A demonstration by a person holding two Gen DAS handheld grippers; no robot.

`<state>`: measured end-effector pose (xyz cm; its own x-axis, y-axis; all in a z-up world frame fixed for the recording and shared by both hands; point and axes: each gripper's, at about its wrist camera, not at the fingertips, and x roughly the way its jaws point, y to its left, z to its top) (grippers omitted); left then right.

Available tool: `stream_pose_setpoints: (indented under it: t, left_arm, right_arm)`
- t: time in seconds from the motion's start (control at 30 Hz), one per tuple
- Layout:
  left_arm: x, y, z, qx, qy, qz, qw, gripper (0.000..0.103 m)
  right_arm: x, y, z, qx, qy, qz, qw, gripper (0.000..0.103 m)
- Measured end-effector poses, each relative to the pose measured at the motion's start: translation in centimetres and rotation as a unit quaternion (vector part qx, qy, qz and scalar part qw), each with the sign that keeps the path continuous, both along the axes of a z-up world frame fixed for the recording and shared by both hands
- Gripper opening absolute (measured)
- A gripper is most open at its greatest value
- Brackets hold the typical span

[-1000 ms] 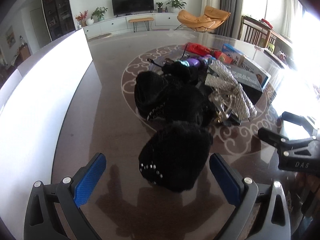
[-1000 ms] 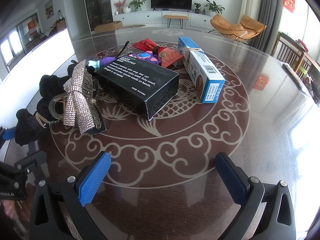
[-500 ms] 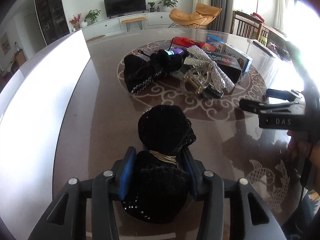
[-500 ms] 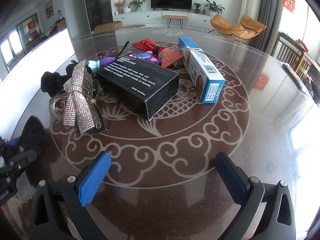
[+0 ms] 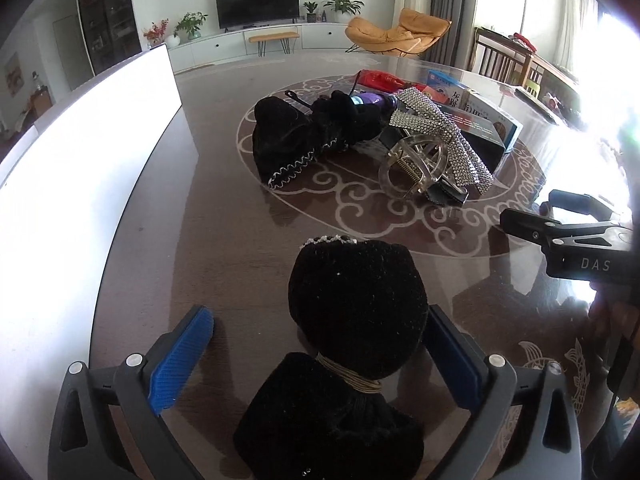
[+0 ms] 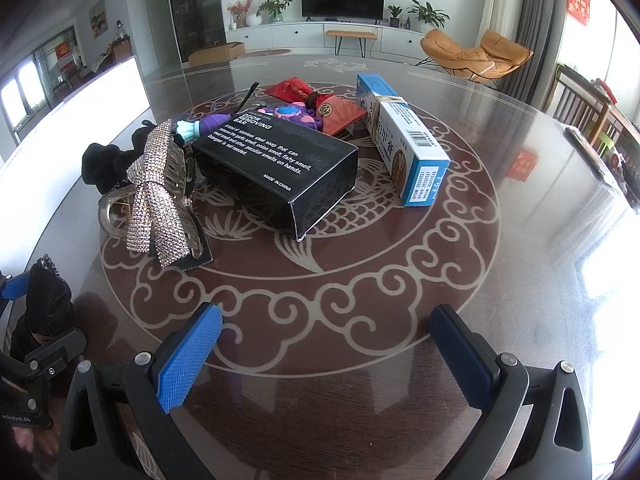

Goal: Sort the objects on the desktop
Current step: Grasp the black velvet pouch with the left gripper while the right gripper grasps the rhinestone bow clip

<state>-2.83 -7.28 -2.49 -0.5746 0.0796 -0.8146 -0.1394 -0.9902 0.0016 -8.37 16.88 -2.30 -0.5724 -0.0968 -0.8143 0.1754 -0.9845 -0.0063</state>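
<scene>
Two black velvet bows: one [image 5: 356, 304] lies between the spread fingers of the left claw [image 5: 320, 344], one [image 5: 304, 136] in the pile. The right claw [image 6: 324, 352] is open and holds nothing; two boxes, black [image 6: 280, 160] and blue [image 6: 404, 136], stand on the counter [image 6: 520, 280].

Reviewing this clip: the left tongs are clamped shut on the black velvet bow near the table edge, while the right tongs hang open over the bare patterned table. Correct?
Not quite. The left tongs are open, not clamped: in the left wrist view both blue pads stand apart from the black velvet bow, which lies between them on the table. The right tongs do hang open over bare patterned table.
</scene>
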Motion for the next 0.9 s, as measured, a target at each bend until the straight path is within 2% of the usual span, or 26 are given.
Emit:
stream_pose_setpoints:
  t: [0.9]
  left_arm:
    - [0.02, -0.49, 0.03, 0.002, 0.003, 0.002, 1.0, 0.103]
  right_arm:
    - [0.03, 0.1, -0.02, 0.0, 0.0, 0.0, 1.0, 0.103]
